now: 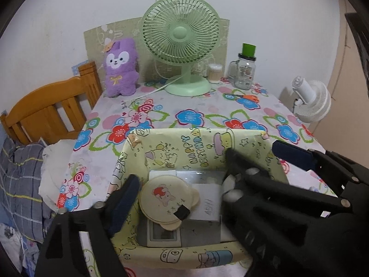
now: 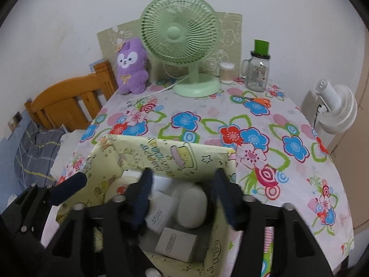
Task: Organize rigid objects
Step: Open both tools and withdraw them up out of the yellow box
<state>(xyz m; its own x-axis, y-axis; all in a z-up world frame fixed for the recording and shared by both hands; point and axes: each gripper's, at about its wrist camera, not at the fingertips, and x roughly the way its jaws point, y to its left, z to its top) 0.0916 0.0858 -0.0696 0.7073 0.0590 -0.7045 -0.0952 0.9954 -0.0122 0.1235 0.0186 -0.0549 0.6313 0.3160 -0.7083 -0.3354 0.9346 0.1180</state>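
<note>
Both grippers work inside the yellow cartoon-print box, which stands on the flowered tabletop near its front edge.

Right gripper: the fingers are apart and straddle a white rounded case lying in the box. No pad visibly touches the case, so it appears to rest on the items beneath it, not in a grip. Beside it lie a white box marked with printed characters and a grey-white carton.

Left gripper: the fingers are wide apart and hold nothing. One finger hangs just inside the left wall beside the round cream lid with a bear print; the other sits above the right wall.

Hazards from this position:

- Rolling. The rounded case sits on uneven, stacked cartons. A nudge from either finger on withdrawal is likely to tip it or slide it deeper.
- Collision. The two grippers share one small box (the right gripper body crosses directly in front of the left camera). Simultaneous motion risks contact between them.
- Box displacement. The walls look like thin wrapped card. A finger catching a wall may drag the box toward the tabletop edge.
- Lid disturbance. The cream lid rests tilted on a grey device and may slip if the left finger brushes it.
</note>
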